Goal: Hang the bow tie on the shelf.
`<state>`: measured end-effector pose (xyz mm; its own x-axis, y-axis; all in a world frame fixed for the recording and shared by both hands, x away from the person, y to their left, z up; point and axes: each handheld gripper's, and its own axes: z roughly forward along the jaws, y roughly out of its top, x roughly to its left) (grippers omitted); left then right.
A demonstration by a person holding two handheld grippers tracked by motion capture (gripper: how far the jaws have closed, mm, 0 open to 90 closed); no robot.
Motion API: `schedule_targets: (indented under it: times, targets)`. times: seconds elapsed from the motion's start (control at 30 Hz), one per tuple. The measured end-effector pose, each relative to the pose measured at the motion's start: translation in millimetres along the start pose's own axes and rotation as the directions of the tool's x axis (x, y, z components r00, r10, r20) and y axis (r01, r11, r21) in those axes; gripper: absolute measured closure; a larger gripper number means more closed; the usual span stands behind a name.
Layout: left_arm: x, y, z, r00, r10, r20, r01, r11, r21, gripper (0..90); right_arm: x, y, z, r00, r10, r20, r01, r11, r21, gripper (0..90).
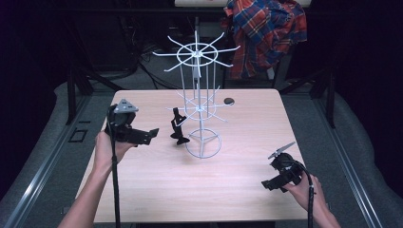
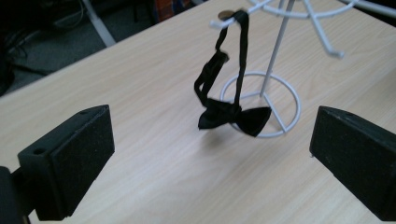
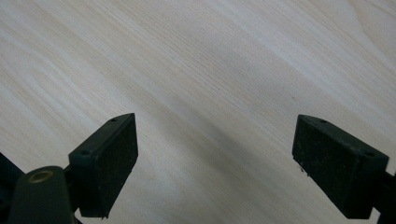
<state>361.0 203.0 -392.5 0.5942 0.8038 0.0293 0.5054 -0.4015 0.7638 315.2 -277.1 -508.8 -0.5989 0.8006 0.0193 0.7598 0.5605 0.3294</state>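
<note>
Left gripper (image 1: 151,135) sits on the left side of the table (image 1: 157,185), held level, jaws aimed at the rack (image 1: 202,118). Jaws wide apart, nothing between them. In the left gripper view (image 2: 210,149) both pads are clear of everything, bare tabletop in the gap.

Bow tie (image 1: 178,127) hangs by its strap from a lower-tier arm of the rack, on the side facing the left gripper. In the left gripper view the strap loops over a white hook near the top edge and the bow (image 2: 234,118) dangles just above the table, in front of the ring base (image 2: 289,100). Bow sits tilted, not level. It's near the left gripper but not touching it.

Rack is white wire, two tiers of radial arms on a centre post, ring base on the table about mid-table. Small dark round thing (image 1: 229,100) lies on the table behind it; can't tell what it is.

Right gripper (image 1: 267,184) rests low at the near right corner of the table, well apart from the rack. Right gripper view (image 3: 215,154) looks at plain wood grain; jaws spread wide, holding nothing.

Plaid shirt (image 1: 266,33) hangs beyond the far edge of the table.
</note>
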Motion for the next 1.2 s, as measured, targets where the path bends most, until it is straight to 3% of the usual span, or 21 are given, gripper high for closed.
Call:
schedule_targets:
  times: [0.1, 0.43, 0.6, 0.63, 0.73, 0.9, 1.0, 1.03, 1.07, 1.1, 1.13, 1.17, 1.2]
  targets:
    - [1.8, -12.1, -3.4, 0.9999, -0.015, -0.008, 0.015, 0.9996, 0.026, 0.0, 0.2, -0.4, 1.5, 0.9996, 0.009, -0.028, -0.010, 0.9999, -0.012, 13.8]
    - [8.0, -52.3, -8.4, 0.9952, -0.073, -0.066, 0.078, 0.9943, 0.074, 0.0, 1.3, 0.7, 2.3, 0.9998, -0.003, -0.020, 0.003, 1.0000, 0.001, 13.8]
    - [8.1, -67.1, -7.3, 0.9910, -0.075, -0.111, 0.089, 0.9881, 0.126, 0.0, 1.5, 0.6, 2.2, 0.9998, -0.006, -0.020, 0.006, 1.0000, 0.001, 13.8]
    - [7.6, -74.0, -6.5, 0.9874, -0.079, -0.137, 0.099, 0.9842, 0.147, 0.0, 1.3, 0.8, 1.5, 0.9997, -0.012, -0.019, 0.013, 0.9999, 0.008, 13.8]
    - [7.0, -84.5, -4.7, 0.9856, -0.085, -0.146, 0.112, 0.9766, 0.184, 0.0, 2.5, 0.1, 1.8, 0.9997, -0.006, -0.025, 0.006, 1.0000, 0.004, 13.8]
    - [5.2, -100.1, -2.0, 0.9873, -0.087, -0.133, 0.117, 0.9635, 0.241, 0.0, 3.6, 0.2, 1.6, 0.9998, -0.012, -0.016, 0.012, 0.9999, 0.007, 13.8]
    - [3.2, -106.3, -0.6, 0.9876, -0.087, -0.131, 0.118, 0.9594, 0.256, 0.0, 4.1, 0.3, 2.1, 0.9998, -0.017, -0.007, 0.017, 0.9998, 0.013, 13.8]
    - [1.7, -112.3, 1.1, 0.9882, -0.081, -0.130, 0.116, 0.9510, 0.287, 0.0, 3.8, 0.5, 2.0, 0.9997, -0.023, -0.006, 0.024, 0.9996, 0.017, 13.8]
    - [1.7, -112.3, 1.1, 0.9882, -0.081, -0.130, 0.116, 0.9510, 0.287, 0.0, 3.8, 0.5, 2.0, 0.9997, -0.023, -0.006, 0.024, 0.9996, 0.017, 13.8]
    - [1.1, -118.1, 4.5, 0.9880, -0.066, -0.140, 0.108, 0.9404, 0.322, 0.0, 3.7, 0.6, 2.2, 0.9994, -0.033, 0.008, 0.033, 0.9992, 0.023, 13.8]
    - [1.1, -118.1, 4.5, 0.9880, -0.066, -0.140, 0.108, 0.9404, 0.322, 0.0, 3.7, 0.6, 2.7, 0.9994, -0.035, 0.009, 0.034, 0.9992, 0.023, 13.8]
    - [3.0, -122.7, 7.5, 0.9887, -0.081, -0.126, 0.120, 0.9312, 0.344, 0.0, 3.6, 0.6, 3.3, 0.9993, -0.037, 0.009, 0.037, 0.9991, 0.020, 13.8]
    - [4.1, -124.3, 8.9, 0.9884, -0.085, -0.126, 0.125, 0.9279, 0.351, 0.0, 3.8, 0.7, 3.2, 0.9993, -0.036, 0.014, 0.036, 0.9992, 0.017, 13.8]
